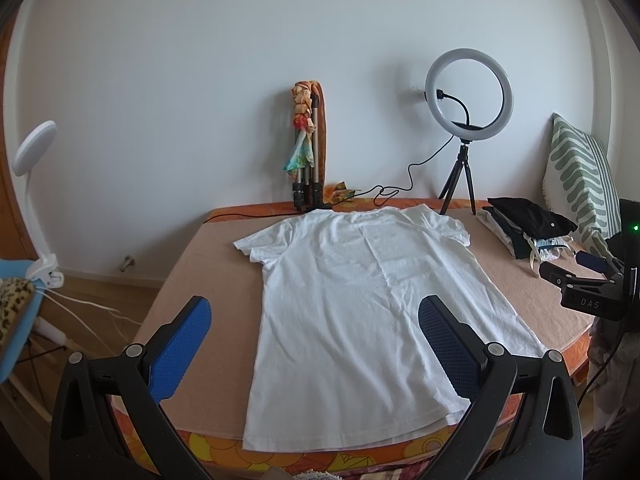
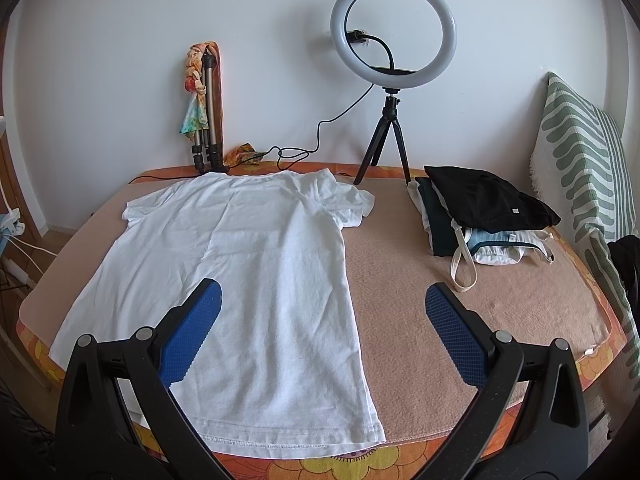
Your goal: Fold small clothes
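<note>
A white T-shirt (image 1: 352, 304) lies flat and spread out on the tan blanket (image 1: 212, 264) of the bed, hem toward me, collar toward the wall; it also shows in the right wrist view (image 2: 240, 264). My left gripper (image 1: 316, 344) is open and empty above the shirt's lower left part. My right gripper (image 2: 324, 328) is open and empty above the shirt's lower right edge. The right gripper's body also shows at the right edge of the left wrist view (image 1: 588, 284).
A pile of folded clothes (image 2: 480, 212), black on top, sits at the bed's right. A ring light on a tripod (image 2: 392, 80) and its cable stand at the back. A folded tripod with scarf (image 2: 204, 108) leans on the wall. A striped pillow (image 2: 580, 160) is at far right.
</note>
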`<state>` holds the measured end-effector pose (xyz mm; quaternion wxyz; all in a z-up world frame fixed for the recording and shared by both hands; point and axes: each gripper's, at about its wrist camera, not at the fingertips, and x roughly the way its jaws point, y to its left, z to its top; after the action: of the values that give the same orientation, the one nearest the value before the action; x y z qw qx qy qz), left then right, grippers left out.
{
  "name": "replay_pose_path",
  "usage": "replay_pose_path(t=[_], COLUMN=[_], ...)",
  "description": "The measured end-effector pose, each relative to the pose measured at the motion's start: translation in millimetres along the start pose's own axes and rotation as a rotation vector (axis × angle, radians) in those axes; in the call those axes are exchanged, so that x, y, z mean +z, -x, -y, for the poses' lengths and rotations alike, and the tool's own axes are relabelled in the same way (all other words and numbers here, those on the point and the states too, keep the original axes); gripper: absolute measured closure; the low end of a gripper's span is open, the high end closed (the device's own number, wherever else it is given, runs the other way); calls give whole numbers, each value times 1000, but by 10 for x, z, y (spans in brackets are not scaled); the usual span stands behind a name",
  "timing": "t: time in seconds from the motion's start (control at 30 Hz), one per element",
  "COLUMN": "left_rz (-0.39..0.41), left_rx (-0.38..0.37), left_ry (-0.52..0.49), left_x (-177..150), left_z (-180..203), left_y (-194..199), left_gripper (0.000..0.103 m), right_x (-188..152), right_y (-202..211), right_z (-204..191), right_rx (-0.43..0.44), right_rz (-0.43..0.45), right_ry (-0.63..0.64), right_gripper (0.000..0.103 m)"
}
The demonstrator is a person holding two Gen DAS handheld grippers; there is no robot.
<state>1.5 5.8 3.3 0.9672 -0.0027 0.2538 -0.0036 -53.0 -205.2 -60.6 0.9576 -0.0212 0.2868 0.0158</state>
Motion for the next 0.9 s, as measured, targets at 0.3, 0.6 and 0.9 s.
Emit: replay_pose_path(t=[0.3,0.6,0.9], left_rz=[-9,-26,-88], left_rx=[3,19,28], left_ry=[2,22,32], left_x=[-19,-52,-127], left_z=[-57,-202,-538], left_y=[-22,-46,-233], left_gripper=[0,0,0], right_x=[22,150,391], right_y=[14,-49,-69], right_z=[-50,-234,-577], right_rx=[6,45,148], right_rz=[6,10,4], right_ry=[-3,-2,40], right_gripper=[0,0,0])
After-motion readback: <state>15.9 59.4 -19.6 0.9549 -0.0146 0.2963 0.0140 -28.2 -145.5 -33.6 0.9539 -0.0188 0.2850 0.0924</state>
